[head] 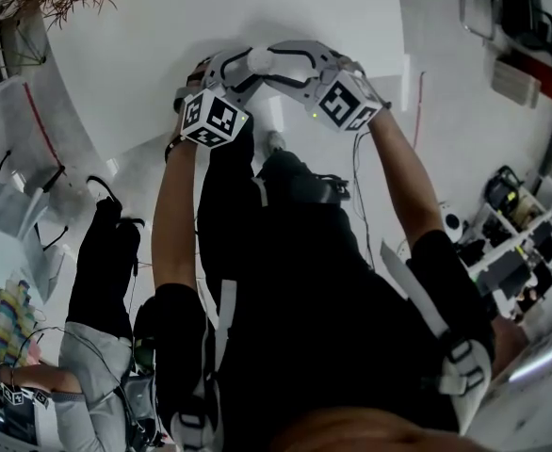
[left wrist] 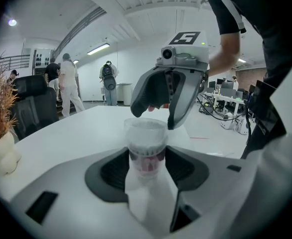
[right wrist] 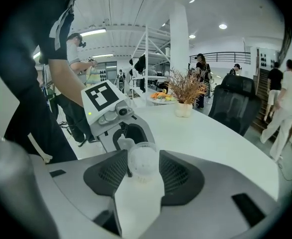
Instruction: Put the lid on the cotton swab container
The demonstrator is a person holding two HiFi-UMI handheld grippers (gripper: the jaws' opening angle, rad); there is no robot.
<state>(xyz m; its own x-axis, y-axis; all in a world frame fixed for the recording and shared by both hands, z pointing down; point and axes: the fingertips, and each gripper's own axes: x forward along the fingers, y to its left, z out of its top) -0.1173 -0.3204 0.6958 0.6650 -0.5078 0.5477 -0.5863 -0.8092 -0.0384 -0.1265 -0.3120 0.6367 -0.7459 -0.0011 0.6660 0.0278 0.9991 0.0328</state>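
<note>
Standing at a white table [head: 144,55], a person holds two grippers tip to tip. The left gripper [left wrist: 147,159] pinches the clear cotton swab container [left wrist: 146,151] by its sides, keeping it upright as a steady base. The right gripper [left wrist: 155,108] reaches in from above with its tongs set wide around the round lid [right wrist: 143,162]. They seem to press on its rim, though contact is hard to confirm. The lid sits at the container's mouth, so it can be pushed home.
</note>
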